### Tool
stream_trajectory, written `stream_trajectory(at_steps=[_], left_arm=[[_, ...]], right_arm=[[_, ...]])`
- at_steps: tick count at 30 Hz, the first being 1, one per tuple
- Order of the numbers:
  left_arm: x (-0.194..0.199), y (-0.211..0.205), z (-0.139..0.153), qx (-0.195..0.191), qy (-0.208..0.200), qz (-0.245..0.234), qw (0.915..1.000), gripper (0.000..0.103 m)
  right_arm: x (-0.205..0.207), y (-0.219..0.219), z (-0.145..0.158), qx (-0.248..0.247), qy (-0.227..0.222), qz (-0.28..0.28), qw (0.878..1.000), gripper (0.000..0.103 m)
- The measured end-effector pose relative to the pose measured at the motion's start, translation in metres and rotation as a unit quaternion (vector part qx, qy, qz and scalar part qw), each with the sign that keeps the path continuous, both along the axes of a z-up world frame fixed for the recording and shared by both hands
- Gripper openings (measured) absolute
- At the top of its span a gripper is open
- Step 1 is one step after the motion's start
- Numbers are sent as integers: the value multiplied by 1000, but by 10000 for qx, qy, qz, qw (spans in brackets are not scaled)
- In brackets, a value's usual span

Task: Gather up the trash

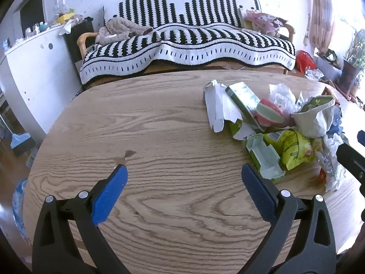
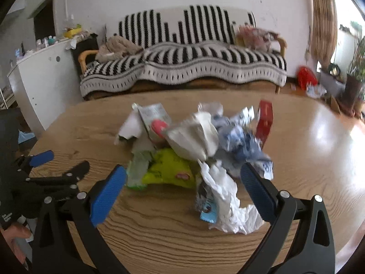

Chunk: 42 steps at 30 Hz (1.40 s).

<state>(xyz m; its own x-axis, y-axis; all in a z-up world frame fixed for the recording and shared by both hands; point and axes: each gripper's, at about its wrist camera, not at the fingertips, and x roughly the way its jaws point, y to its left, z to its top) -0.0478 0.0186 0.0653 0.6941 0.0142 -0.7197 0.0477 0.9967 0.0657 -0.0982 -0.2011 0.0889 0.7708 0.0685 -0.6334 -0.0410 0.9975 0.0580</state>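
Trash pile [image 2: 194, 150] at your right gripper's [image 2: 183, 178] twelve o'clock, ungrasped; both jaws apart, left gripper [image 1: 183, 174] over bare table [image 1: 159, 118]; close in next.

A sofa [image 1: 187, 43] under a black-and-white striped blanket [image 1: 205, 52] stands beyond the wooden surface [image 1: 159, 137]. A white cabinet [image 1: 34, 73] stands far left, a potted plant [image 2: 355, 68] far right.
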Motion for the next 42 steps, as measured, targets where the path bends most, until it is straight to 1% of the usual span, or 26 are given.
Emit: stream_trajectory(at_steps=[2,6,21,28,42], left_arm=[[3,0,0,-10,50,-10,10000,97],[3,-2,-2,-27,48,-64,10000,97],[3,-4,-7,-118,150,-130,9997,97],[4,-5,-8,-105,199,-137,9997,97],[4,-3,-9,-196,237,-174,9994,97]], right_arm=[[-1,1,4,8,-115,-52,9999,97],[1,6,10,56,-178,-179,9997,97],[7,-1,3,-1,-67,-318,9995,97],[9,-7,-2,117,-18,-413,9991,97],[15,-13,-8,129,90,-513,9986,97]])
